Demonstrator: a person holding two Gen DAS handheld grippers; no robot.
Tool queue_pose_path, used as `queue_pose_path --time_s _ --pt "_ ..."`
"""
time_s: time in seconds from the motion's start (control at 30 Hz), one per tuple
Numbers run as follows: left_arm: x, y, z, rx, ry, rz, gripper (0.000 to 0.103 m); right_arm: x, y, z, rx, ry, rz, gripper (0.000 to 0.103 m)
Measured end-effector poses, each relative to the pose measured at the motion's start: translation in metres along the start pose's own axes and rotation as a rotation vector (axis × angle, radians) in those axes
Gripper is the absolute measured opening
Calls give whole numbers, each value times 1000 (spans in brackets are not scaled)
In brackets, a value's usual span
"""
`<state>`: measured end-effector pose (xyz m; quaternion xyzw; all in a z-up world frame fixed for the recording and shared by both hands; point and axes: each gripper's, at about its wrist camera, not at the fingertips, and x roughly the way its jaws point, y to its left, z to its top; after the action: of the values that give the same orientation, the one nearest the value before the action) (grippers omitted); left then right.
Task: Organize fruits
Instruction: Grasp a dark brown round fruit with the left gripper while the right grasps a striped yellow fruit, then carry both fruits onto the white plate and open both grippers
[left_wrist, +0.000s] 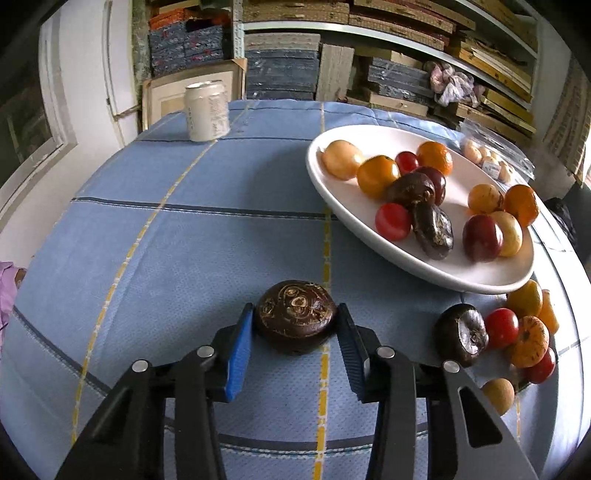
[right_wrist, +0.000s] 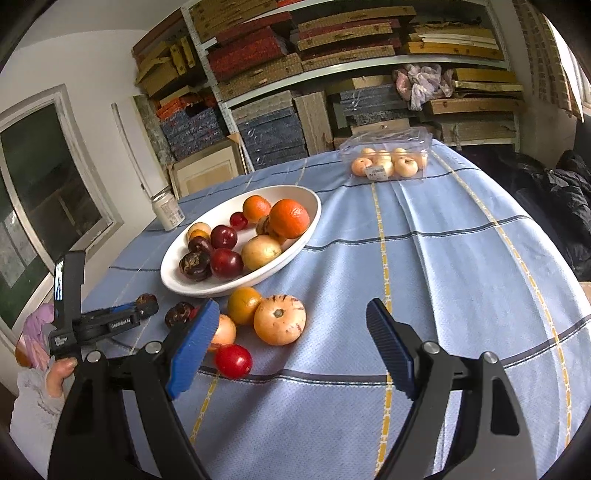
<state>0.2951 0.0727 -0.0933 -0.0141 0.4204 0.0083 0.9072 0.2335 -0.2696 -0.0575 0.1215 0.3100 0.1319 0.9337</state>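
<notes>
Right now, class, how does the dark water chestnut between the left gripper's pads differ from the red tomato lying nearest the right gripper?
The water chestnut is dark brown, flattened and rough; the tomato is bright red, round and glossy. The left gripper clamps the chestnut; the tomato lies free. Both rest on the blue tablecloth, outside the bowl.

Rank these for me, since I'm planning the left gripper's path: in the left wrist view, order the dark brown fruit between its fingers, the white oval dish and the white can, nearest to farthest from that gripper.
1. Dark brown fruit: between the left gripper's blue pads, on the tablecloth.
2. White oval dish: farther back, to the right, holding fruit.
3. White can: farthest, at the table's far left edge.
</notes>
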Motion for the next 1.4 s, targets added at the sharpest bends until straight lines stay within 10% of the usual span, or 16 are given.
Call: queue_pose_path --time_s 0.97,1.27,1.4 --pt "-32 -27 -6 70 -71 -64 44 93 13 -1 -53 252 -29 45" --pt "-33 -23 -4 54 -84 -63 44 73 10 1 -34 191 -1 44" --pt "-40 -17 15 14 -101 -75 44 28 4 31 18 33 29 44"
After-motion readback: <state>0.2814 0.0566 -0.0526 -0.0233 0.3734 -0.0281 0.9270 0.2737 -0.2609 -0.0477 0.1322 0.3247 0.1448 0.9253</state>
